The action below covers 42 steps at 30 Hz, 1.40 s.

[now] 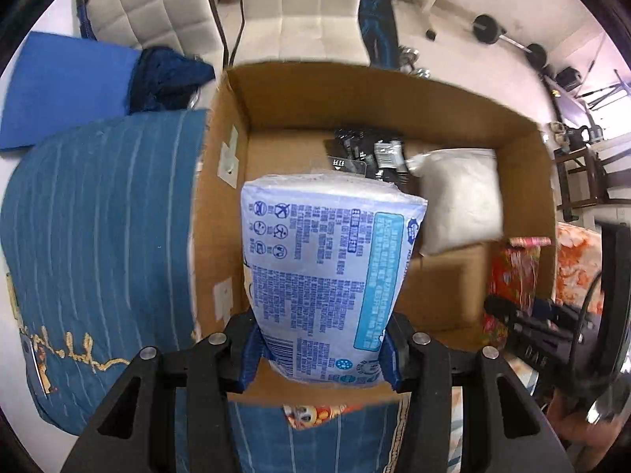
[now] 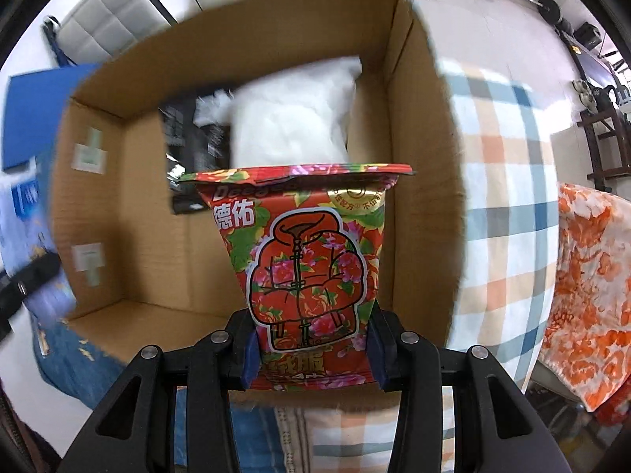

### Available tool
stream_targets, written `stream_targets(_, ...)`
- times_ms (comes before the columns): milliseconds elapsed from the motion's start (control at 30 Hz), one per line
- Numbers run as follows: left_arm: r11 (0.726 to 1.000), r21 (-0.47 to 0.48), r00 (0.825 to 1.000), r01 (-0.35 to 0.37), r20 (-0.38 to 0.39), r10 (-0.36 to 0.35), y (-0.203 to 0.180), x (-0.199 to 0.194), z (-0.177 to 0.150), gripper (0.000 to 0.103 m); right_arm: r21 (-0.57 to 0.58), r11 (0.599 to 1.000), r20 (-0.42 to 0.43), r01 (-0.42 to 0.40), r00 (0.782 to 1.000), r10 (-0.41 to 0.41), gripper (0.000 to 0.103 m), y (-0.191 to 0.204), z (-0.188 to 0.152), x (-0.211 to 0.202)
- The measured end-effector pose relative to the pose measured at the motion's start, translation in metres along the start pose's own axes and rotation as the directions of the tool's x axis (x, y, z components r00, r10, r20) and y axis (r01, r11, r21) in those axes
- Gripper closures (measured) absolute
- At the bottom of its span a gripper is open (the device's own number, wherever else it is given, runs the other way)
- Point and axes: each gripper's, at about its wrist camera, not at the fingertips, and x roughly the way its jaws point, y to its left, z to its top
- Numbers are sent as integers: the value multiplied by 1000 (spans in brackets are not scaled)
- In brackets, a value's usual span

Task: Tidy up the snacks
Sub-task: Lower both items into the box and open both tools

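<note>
The left gripper [image 1: 321, 354] pinches a blue pack [image 1: 327, 268] by its lower end over the open box [image 1: 394, 90], the right gripper [image 2: 313, 358] likewise pinches a red pack [image 2: 311, 260] above it, and a white bag [image 1: 459, 201] and black packets [image 1: 363, 153] lie inside.

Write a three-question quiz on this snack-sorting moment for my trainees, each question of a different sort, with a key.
1. True or false: the left tool is empty.
2. Which pack does the right tool grip? A) red floral pack B) white bag C) black packets
3. What container lies below both held packs?

Key:
1. False; it grips the blue-printed pack.
2. A
3. An open cardboard box.
</note>
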Motion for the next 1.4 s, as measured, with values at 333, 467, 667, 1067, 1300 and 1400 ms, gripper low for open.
stream_targets(333,1000,5,996,-10,-90,10,0,51,40,57,-4,999,-129,38,991,-38,57,0,9,72)
stream_targets(467,1000,10,994,-29,-103,30,0,65,55,56,11,999,-148,48,988,-46,57,-1,8,86)
stream_targets(667,999,17,993,-48,-112,49,1,80,75,55,29,998,-161,51,986,-46,57,-7,14,100)
stream_targets(1067,1000,20,988,-24,-152,27,-1,92,72,49,25,996,-148,83,986,-78,50,2,19,93)
stream_targets(1300,1000,9,988,-21,-151,22,4,85,75,45,11,996,-86,90,992,-89,25,12,24,70)
stream_targets(1400,1000,9,990,-14,-137,15,4,72,72,42,1,996,-58,91,994,-90,23,19,26,59)
